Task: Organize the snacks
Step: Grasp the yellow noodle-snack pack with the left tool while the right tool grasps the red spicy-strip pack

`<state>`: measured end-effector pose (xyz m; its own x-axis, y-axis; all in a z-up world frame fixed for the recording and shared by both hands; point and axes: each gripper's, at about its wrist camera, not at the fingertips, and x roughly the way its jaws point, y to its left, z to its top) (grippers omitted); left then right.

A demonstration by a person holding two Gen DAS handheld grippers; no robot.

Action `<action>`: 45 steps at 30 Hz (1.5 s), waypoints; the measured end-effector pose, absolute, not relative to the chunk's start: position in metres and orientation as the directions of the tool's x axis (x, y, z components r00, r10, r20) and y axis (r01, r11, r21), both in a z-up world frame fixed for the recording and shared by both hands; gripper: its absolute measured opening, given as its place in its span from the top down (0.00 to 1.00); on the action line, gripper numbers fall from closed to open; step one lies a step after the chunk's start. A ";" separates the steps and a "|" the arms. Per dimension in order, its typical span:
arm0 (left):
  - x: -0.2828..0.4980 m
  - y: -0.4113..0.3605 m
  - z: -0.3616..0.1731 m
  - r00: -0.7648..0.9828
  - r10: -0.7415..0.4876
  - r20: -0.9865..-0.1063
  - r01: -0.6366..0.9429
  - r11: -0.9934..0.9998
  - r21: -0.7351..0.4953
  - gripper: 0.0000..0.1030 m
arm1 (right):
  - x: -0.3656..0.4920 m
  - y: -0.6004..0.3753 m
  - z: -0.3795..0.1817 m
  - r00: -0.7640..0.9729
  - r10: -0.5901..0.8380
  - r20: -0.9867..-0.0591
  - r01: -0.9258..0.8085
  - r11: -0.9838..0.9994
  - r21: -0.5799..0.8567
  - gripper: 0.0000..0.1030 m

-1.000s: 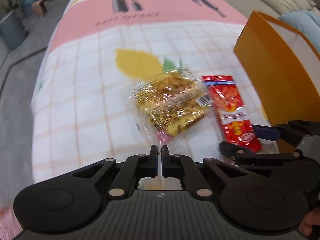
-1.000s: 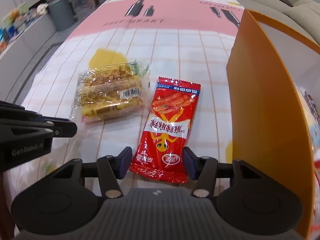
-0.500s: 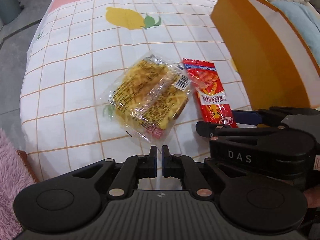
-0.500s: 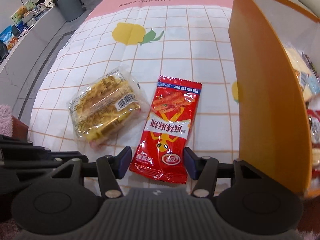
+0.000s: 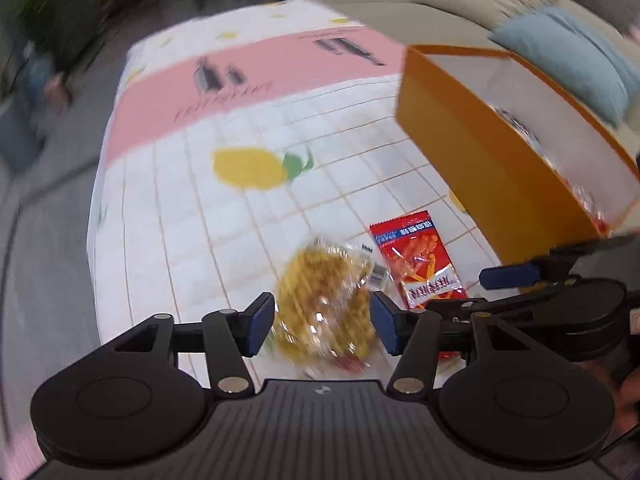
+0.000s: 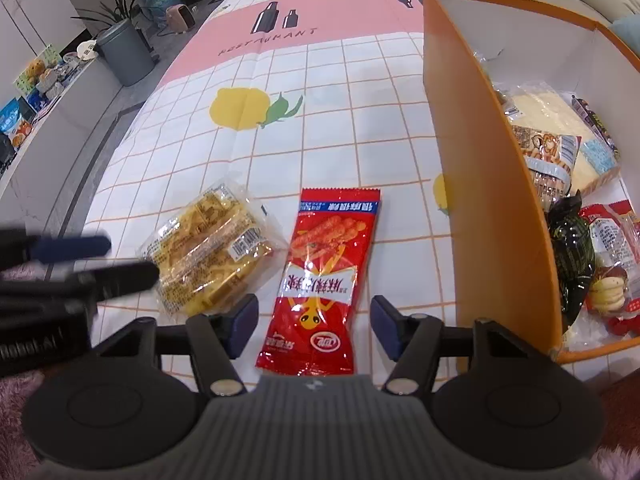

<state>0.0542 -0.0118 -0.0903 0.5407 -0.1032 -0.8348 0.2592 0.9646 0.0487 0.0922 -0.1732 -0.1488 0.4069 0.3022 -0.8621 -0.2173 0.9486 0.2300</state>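
Two snacks lie flat on my checked tablecloth [image 6: 320, 92], side by side, just apart. Clear-wrapped yellow noodle-snack pack [image 6: 210, 250], barcode up, tilted, on my left; blurred in my left view [image 5: 326, 306]. Red stick-snack packet [image 6: 318, 280], glossy, sealed, lengthwise away from me, white band across its middle, printed face up; also seen at [image 5: 418, 258]. Orange box [image 6: 480, 184] stands just right of it, open top, several wrapped snacks inside.

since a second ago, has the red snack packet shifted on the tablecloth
No. In the right wrist view the red snack packet lies beside the yellow snack packet, left of the orange box, on the same tablecloth squares as before.
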 end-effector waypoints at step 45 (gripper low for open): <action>0.105 0.024 -0.153 0.311 -0.350 -0.883 0.235 0.929 -0.286 0.25 | 0.113 -0.142 -0.174 0.456 0.255 -0.852 -0.361 0.929 0.085 0.53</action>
<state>0.1047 0.0237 -0.1532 0.3113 -0.3504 -0.8833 0.2355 0.9290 -0.2856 0.1127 -0.1423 -0.1735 0.4564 0.2554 -0.8523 -0.3609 0.9287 0.0851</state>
